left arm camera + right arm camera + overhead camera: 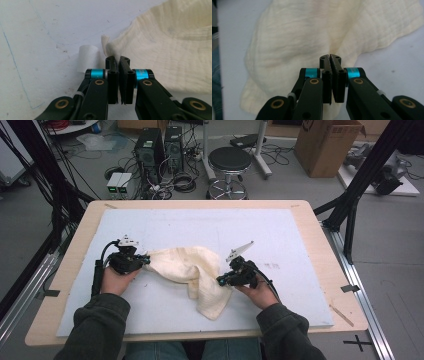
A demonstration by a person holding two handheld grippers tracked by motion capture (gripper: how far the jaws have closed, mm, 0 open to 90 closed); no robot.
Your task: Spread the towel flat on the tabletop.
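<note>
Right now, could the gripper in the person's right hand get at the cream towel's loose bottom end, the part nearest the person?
Probably yes. The right gripper rests at the towel, jaws closed, and its hanging end lies just below on bare mat, nothing between.

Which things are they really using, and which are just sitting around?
In use:
cream cloth
left gripper, shut on a cloth corner
right gripper, shut on the cloth

Just sitting around:
black stool
cardboard box
computer towers
small white tag beside the cloth
</note>
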